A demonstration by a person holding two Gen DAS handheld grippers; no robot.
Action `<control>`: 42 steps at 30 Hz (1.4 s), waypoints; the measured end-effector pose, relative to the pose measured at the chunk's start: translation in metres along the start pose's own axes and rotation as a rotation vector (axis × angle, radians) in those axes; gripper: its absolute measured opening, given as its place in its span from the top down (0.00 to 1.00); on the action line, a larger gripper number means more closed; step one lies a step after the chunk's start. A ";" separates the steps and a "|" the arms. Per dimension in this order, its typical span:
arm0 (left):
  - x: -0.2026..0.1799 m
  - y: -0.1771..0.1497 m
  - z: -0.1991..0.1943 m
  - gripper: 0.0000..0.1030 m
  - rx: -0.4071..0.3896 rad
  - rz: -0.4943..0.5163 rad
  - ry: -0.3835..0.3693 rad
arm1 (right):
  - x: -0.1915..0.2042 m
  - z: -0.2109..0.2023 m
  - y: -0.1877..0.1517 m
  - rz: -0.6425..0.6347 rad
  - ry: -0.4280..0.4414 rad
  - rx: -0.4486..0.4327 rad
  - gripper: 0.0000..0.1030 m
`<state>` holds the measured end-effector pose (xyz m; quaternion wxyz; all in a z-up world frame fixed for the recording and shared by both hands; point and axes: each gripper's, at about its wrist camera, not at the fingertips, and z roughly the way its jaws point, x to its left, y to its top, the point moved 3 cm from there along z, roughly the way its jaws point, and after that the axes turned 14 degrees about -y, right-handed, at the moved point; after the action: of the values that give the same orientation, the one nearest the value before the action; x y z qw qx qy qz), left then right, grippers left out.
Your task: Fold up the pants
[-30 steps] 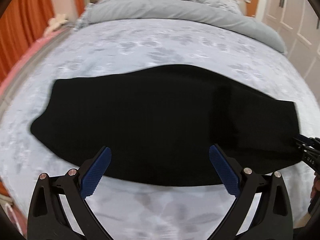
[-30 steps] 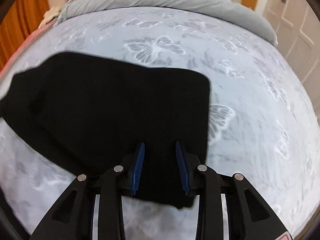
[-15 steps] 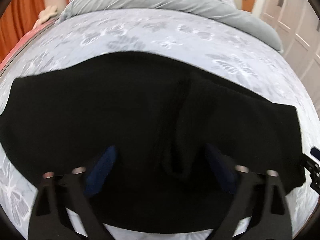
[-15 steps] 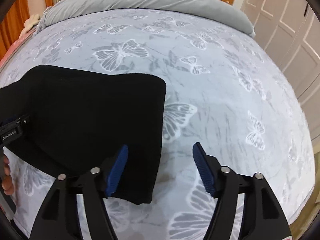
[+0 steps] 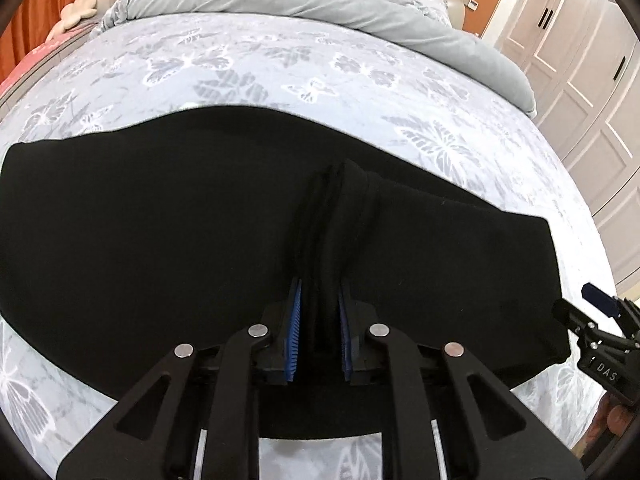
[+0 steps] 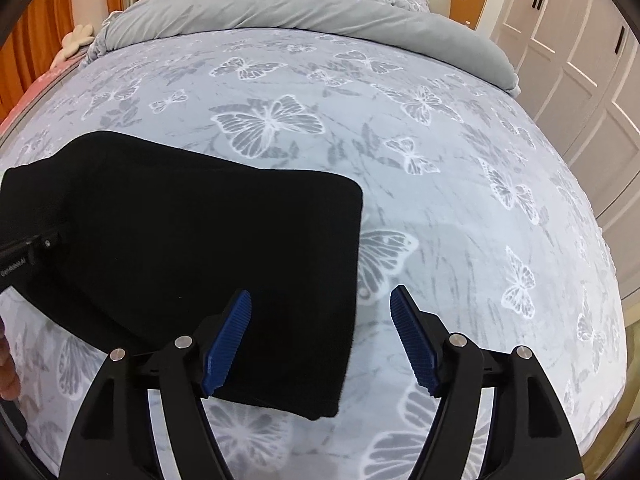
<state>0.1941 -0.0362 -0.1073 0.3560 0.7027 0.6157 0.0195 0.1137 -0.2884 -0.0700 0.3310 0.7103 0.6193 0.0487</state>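
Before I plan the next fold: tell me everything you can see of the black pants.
The black pants are plain, matte, soft knit-looking fabric, lying flat in a long band across the butterfly-print bedspread. The near edge is bunched into a raised ridge, pinched in the left tool, which is shut on it. One squared end lies smooth; the open right tool straddles its edge without gripping.

Pants on the bed, our grippers at their near edge

We see the pants [image 5: 160, 220] spread across the bed [image 5: 280, 68], duvet [image 5: 320, 4] behind, wardrobe [image 6: 580, 60] right; our left gripper [image 5: 319, 336] mid-edge, right gripper [image 6: 320, 340] at their right end.
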 end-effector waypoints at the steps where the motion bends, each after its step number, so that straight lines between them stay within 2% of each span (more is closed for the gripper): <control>1: 0.000 -0.001 0.001 0.84 0.001 0.000 0.000 | 0.002 0.000 0.000 0.000 -0.001 0.003 0.32; 3: -0.001 0.000 0.003 0.76 0.003 0.002 0.003 | 0.004 0.001 -0.001 0.000 0.000 0.008 0.32; 4: 0.001 0.001 0.003 0.59 0.001 -0.012 -0.008 | 0.004 0.001 -0.001 0.003 0.002 0.008 0.32; 6: 0.006 -0.001 0.004 0.37 0.002 -0.077 -0.081 | 0.005 -0.003 0.000 0.014 0.015 -0.002 0.32; 7: 0.009 0.000 -0.001 0.37 -0.015 -0.112 -0.103 | 0.008 -0.009 0.002 0.016 0.050 -0.025 0.32; 8: 0.014 0.003 -0.011 0.37 -0.042 -0.150 -0.091 | 0.012 -0.014 0.004 0.010 0.073 -0.044 0.32; 11: 0.029 0.014 -0.048 0.34 -0.132 -0.169 -0.056 | 0.041 -0.040 0.009 -0.063 0.156 -0.142 0.28; 13: 0.043 0.017 -0.071 0.20 -0.176 -0.179 0.001 | 0.079 -0.060 0.009 -0.173 0.217 -0.221 0.27; 17: 0.069 0.021 -0.105 0.19 -0.222 -0.199 0.114 | 0.144 -0.071 0.003 -0.346 0.232 -0.277 0.27; 21: 0.084 0.017 -0.122 0.17 -0.227 -0.160 0.205 | 0.197 -0.060 0.000 -0.442 0.217 -0.266 0.29; 22: 0.087 0.015 -0.124 0.16 -0.219 -0.151 0.214 | 0.207 -0.051 0.000 -0.449 0.206 -0.249 0.37; 24: 0.096 0.012 -0.128 0.16 -0.202 -0.141 0.226 | 0.211 -0.039 0.004 -0.404 0.247 -0.217 0.60; 25: 0.099 0.012 -0.130 0.16 -0.196 -0.137 0.230 | 0.209 -0.036 0.011 -0.354 0.265 -0.213 0.82; 26: 0.103 0.010 -0.133 0.16 -0.190 -0.131 0.240 | 0.205 -0.036 0.016 -0.325 0.259 -0.204 0.85; 29: 0.117 0.003 -0.145 0.16 -0.188 -0.106 0.286 | 0.189 -0.052 0.034 -0.191 0.367 -0.195 0.86; 31: 0.127 -0.001 -0.153 0.15 -0.191 -0.100 0.308 | 0.188 -0.070 0.040 -0.175 0.409 -0.220 0.86; 33: 0.137 -0.005 -0.161 0.15 -0.194 -0.106 0.316 | 0.207 -0.087 0.037 -0.219 0.445 -0.249 0.85; 35: 0.146 -0.008 -0.166 0.15 -0.195 -0.117 0.324 | 0.241 -0.078 0.023 -0.317 0.450 -0.190 0.80; 36: 0.150 -0.009 -0.168 0.15 -0.190 -0.125 0.327 | 0.260 -0.064 0.012 -0.371 0.424 -0.135 0.69; 37: 0.154 -0.010 -0.169 0.15 -0.189 -0.133 0.329 | 0.264 -0.060 0.008 -0.381 0.403 -0.145 0.67; 38: 0.155 -0.010 -0.169 0.15 -0.188 -0.138 0.327 | 0.266 -0.071 0.004 -0.388 0.367 -0.216 0.64; 39: 0.157 -0.010 -0.170 0.15 -0.190 -0.146 0.323 | 0.266 -0.077 0.007 -0.402 0.367 -0.211 0.62; 41: 0.155 -0.007 -0.173 0.15 -0.201 -0.153 0.303 | 0.246 -0.099 0.018 -0.345 0.429 -0.245 0.67; 42: 0.153 -0.007 -0.173 0.15 -0.205 -0.149 0.298 | 0.225 -0.107 0.026 -0.277 0.442 -0.269 0.67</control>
<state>0.1447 0.1806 -0.0450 0.3312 0.6045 0.7067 0.1596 0.1363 -0.0398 -0.0502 0.2829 0.5408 0.7555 0.2380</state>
